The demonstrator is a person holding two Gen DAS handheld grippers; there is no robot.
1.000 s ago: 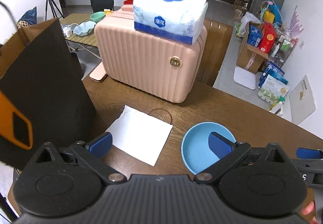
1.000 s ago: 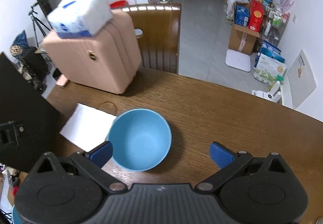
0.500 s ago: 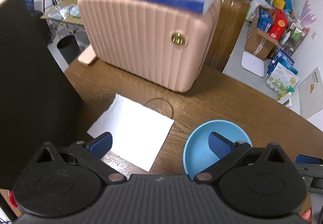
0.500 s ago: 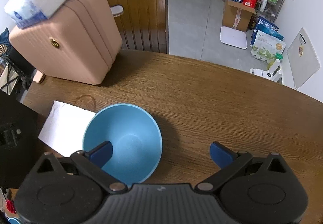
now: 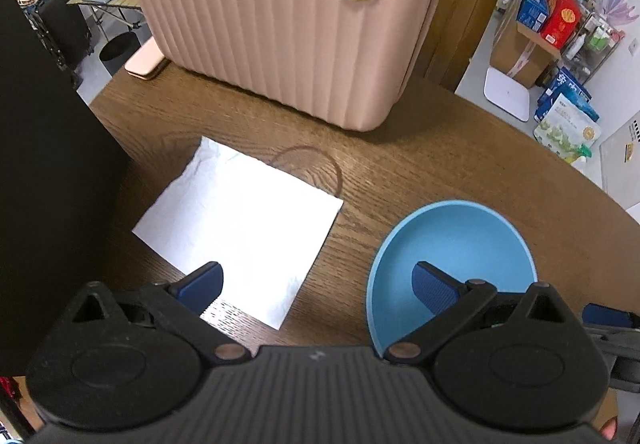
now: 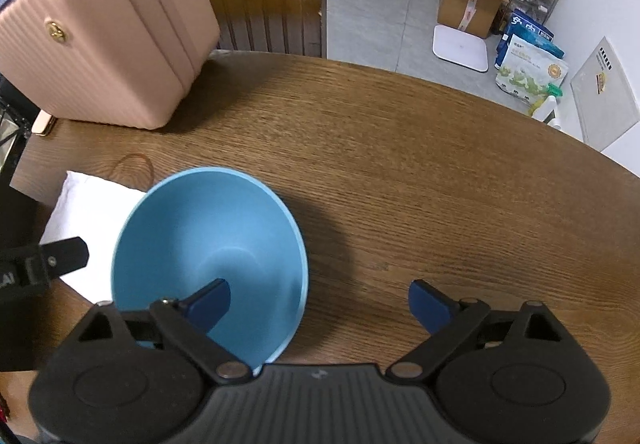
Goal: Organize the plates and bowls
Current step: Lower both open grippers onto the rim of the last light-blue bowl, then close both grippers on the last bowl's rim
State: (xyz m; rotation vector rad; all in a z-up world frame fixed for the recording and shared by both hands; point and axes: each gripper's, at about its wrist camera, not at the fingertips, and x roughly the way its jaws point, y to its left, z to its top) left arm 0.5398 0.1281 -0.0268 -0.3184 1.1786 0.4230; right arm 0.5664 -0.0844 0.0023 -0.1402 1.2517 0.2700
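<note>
Bench (image 6: 400, 172) surface of dark wood fills both views, and at its far left stands a pink ribbed suitcase (image 5: 288, 16), upright and well apart from our work. Nearer, a white paper napkin (image 5: 240, 220) lies flat on the bench, left of the one task item in sight: a blue bowl (image 6: 208, 244), upright on the wood, its left rim just beside the napkin's edge. We see no plates in either view.

Our right gripper (image 6: 320, 304) hangs over the bowl's near right rim with its jaws spread wide; the left finger is inside the bowl and the right finger is outside over bare wood, so the wall sits between them. Nothing is pinched yet. Our left gripper (image 5: 316, 282) is also spread and empty, one finger over the napkin, the other over the bowl's left side.

We judge the step in hand to be the grasp on the rim. To do it well, we should lower the right jaws until the wall sits deep between the fingers, then close squarely across it, so the smooth, sloped wall does not slide out. We should keep the left gripper clear of the rim, lest the two tools collide.
</note>
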